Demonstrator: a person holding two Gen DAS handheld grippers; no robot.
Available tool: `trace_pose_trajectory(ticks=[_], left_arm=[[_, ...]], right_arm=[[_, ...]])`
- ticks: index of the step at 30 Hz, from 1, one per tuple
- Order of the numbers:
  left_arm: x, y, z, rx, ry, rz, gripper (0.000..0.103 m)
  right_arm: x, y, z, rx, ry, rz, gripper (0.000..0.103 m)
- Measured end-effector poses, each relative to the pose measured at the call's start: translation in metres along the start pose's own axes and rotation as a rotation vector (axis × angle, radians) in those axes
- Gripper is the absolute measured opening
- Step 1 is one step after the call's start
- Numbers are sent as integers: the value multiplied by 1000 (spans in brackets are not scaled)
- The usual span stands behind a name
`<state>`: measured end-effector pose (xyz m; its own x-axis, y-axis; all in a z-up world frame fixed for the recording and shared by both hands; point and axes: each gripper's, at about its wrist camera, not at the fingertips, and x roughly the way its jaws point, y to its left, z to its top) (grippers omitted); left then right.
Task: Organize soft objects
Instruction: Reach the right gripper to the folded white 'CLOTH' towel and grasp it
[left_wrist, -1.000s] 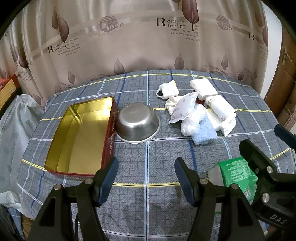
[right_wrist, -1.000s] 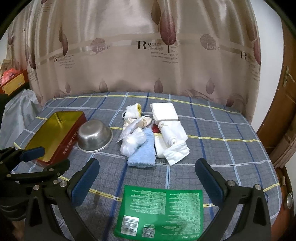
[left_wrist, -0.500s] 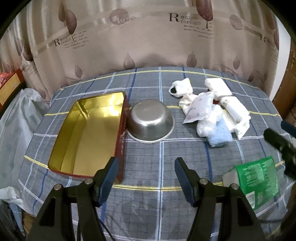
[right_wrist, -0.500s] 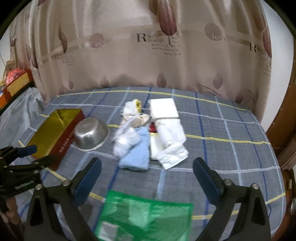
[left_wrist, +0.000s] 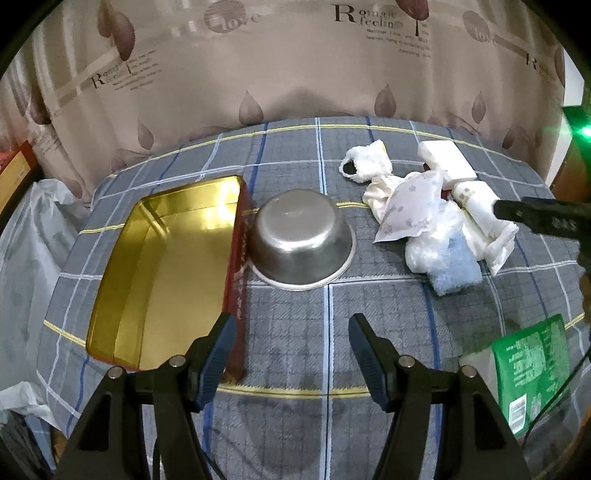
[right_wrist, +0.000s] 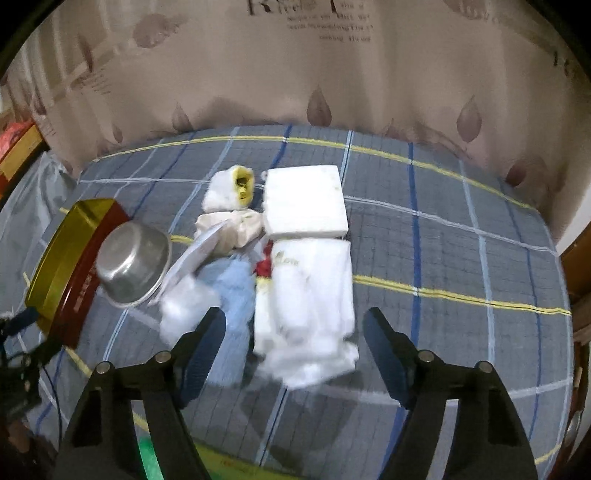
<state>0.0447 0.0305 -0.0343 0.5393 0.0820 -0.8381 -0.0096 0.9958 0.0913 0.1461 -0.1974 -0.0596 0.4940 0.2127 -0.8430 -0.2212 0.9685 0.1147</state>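
We see the right gripper (right_wrist: 295, 343), its jaws just closing but still apart, above a white folded cloth (right_wrist: 306, 306); a blue towel (right_wrist: 236, 295) lies beside it.

the soft objects lie in one loose heap on the checked cloth: a flat white square pad (right_wrist: 304, 201) at the far end, a long white folded towel (right_wrist: 306, 302) touching it in front, a pale blue fluffy cloth (right_wrist: 236, 295) beside the towel, a crumpled white plastic bag (left_wrist: 430, 247), a printed white pouch (left_wrist: 410, 208) tilted on top, and a small white bundle (left_wrist: 365, 166) apart at the far left.
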Motion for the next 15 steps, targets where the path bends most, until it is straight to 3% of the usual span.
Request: trace_pose_trajectory(ticks=[8,13,15], left_arm=[[12,-6,15,18,20,-46,65],[17,-10,25,38,21,-57,65],[19,-12,29,43,20,-58,65]], right_arm=[[46,-5,12,0,95,20,70],[56,-7,11,1,107,44,47],[56,-11,9,12,94,56,45]])
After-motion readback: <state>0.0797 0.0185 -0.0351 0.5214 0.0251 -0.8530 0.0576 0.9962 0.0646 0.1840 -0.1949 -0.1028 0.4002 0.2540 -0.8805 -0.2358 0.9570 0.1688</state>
